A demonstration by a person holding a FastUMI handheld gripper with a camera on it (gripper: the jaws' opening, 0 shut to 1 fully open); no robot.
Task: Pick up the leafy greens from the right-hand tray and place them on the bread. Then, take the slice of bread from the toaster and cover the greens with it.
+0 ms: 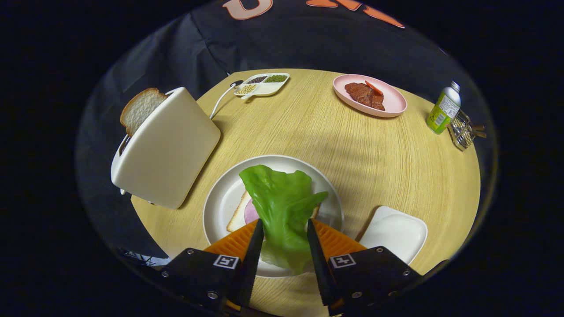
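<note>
I see my gripper (285, 229) with its 2 fingers parted about the leaf's width, the floppy green lettuce leaf (282, 207) hanging between them over the round white plate (220, 202) at lower centre, though I cannot tell whether both fingers press on it. Under the leaf on that plate lies a slice of white bread (238, 213) with a pink ham round. At upper left, another bread slice (140, 109) stands in the cream toaster (165, 147); the empty white square tray (394, 233) sits at lower right on the round wooden table (374, 163).
</note>
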